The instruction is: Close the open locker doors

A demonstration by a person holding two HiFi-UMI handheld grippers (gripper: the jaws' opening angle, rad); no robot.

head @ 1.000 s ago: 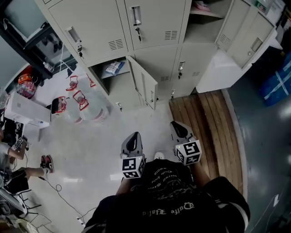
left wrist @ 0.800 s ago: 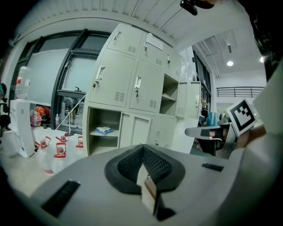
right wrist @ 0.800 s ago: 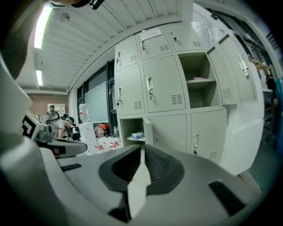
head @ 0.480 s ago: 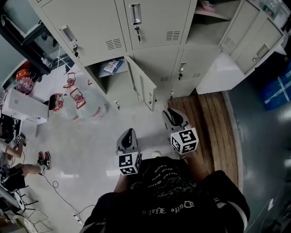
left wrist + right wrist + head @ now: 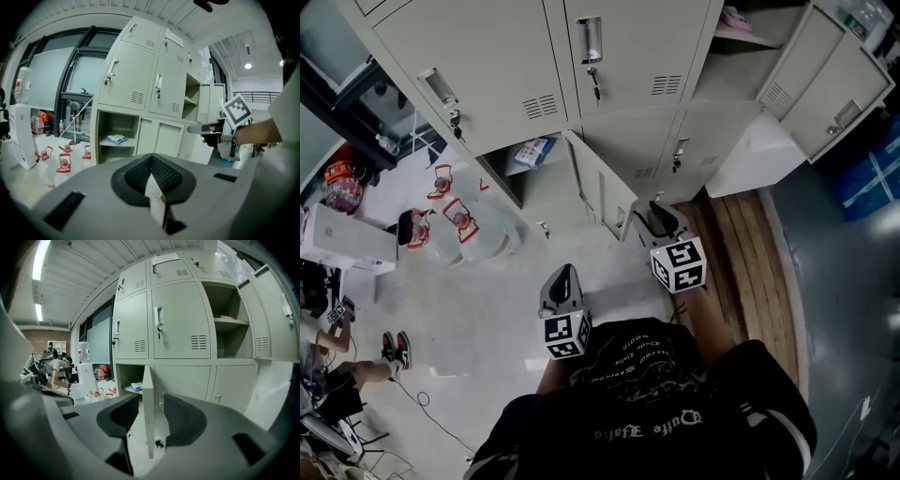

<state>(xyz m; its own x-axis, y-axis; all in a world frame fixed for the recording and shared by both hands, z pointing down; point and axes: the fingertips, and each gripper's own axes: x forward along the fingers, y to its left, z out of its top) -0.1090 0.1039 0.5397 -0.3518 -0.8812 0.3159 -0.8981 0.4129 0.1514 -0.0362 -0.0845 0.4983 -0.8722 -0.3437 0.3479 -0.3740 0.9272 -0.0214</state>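
A beige locker bank (image 5: 628, 56) has a lower door (image 5: 598, 192) swung out toward me, baring a compartment with a blue packet (image 5: 530, 150). At the right an upper door (image 5: 825, 75) and a lower door (image 5: 750, 155) also stand open. My right gripper (image 5: 654, 217) hovers just right of the lower door's free edge. Its jaws have just been opening and now stand open. In the right gripper view that door edge (image 5: 147, 413) shows in the gap of the right gripper (image 5: 152, 417), untouched. My left gripper (image 5: 563, 278) hangs back over the floor, and the left gripper (image 5: 153, 190) is shut on nothing.
Water jugs with red handles (image 5: 455, 220) and a white box (image 5: 342, 239) stand on the floor at left. Wooden planks (image 5: 750, 253) lie before the right lockers, and a blue crate (image 5: 872, 169) sits farther right. A person (image 5: 319, 319) sits at the far left.
My right gripper has moved forward and left, up to the free edge of the open lower door. The left gripper has advanced a little behind it.
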